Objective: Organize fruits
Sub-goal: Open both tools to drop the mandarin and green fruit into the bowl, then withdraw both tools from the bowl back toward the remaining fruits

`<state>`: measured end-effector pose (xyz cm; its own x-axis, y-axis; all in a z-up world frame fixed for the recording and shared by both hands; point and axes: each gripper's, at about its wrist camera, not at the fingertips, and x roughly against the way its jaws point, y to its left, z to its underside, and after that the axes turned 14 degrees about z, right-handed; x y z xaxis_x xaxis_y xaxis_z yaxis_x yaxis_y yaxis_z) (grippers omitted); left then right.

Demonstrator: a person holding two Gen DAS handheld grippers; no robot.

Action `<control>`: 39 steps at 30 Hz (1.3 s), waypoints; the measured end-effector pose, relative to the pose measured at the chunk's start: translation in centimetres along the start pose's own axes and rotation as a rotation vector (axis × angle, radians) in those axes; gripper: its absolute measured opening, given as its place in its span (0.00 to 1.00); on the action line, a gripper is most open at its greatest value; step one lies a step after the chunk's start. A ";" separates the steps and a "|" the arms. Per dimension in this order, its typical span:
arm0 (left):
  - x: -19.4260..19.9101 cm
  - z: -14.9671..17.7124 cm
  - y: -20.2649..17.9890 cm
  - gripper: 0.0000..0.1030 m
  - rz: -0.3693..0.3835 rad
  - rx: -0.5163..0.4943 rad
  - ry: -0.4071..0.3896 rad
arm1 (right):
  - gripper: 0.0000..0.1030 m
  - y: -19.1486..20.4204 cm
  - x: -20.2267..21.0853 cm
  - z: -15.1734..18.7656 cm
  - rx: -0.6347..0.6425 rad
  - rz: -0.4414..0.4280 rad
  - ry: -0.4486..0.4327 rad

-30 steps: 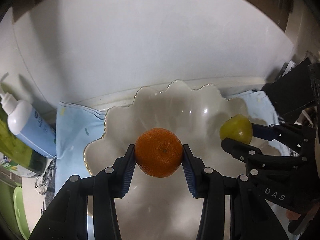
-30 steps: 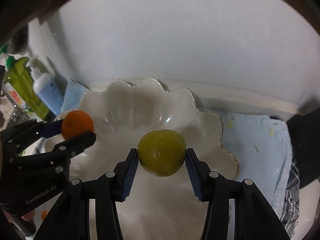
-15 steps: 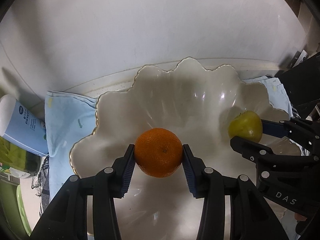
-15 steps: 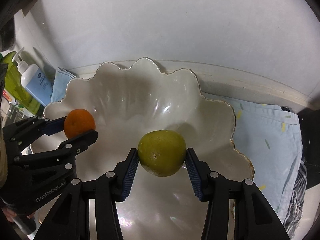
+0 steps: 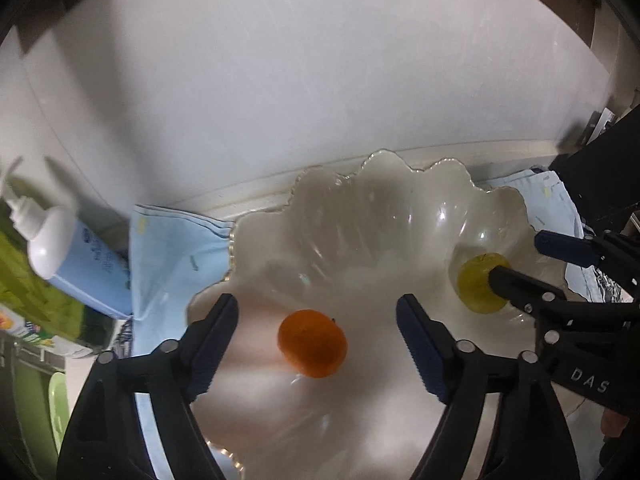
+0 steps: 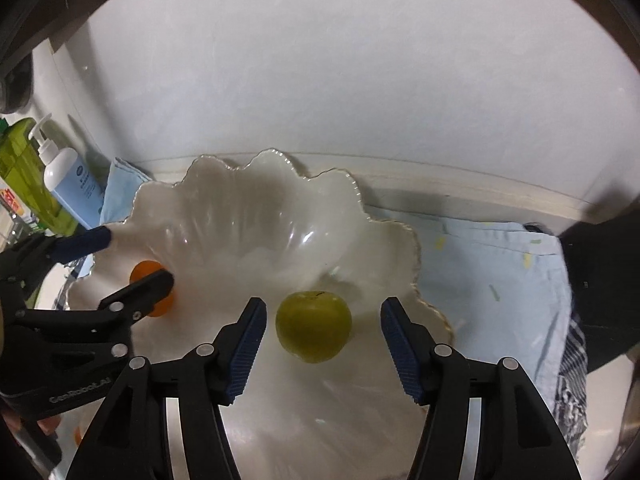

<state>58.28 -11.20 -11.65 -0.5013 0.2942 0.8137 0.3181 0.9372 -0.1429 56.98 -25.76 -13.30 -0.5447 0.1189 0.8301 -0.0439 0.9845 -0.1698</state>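
A white scalloped bowl with a gold rim sits on a light blue cloth. An orange lies inside the bowl between the spread fingers of my open left gripper. A green fruit lies in the bowl between the spread fingers of my open right gripper. The green fruit shows at right in the left wrist view, partly behind a right finger. The orange shows at left in the right wrist view, partly behind a left finger. The bowl fills that view's middle.
A white-and-blue pump bottle and a green container stand left of the bowl. They also show in the right wrist view, the bottle beside the container. A white wall runs close behind. A dark object stands at right on the cloth.
Both grippers have opened and let go of their fruits. The orange and the green fruit now lie in the bowl. Both grippers have drawn back a little.
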 end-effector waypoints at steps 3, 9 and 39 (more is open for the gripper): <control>1.7 0.4 0.1 0.85 -0.009 -0.004 -0.030 | 0.68 -0.3 1.3 0.6 -0.014 0.020 -0.028; 5.0 1.5 -0.5 0.90 -0.031 0.001 -0.082 | 0.69 -2.4 4.3 1.6 -0.041 0.047 -0.086; 23.7 13.4 -3.9 1.00 -0.130 -0.028 -0.404 | 0.73 0.3 21.9 11.6 -0.024 -0.016 -0.424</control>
<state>34.35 -5.38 0.65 -0.8118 0.2288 0.5372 0.2504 0.9676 -0.0337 35.33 -24.37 -1.29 -0.8407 0.0451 0.5397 -0.0380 0.9891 -0.1419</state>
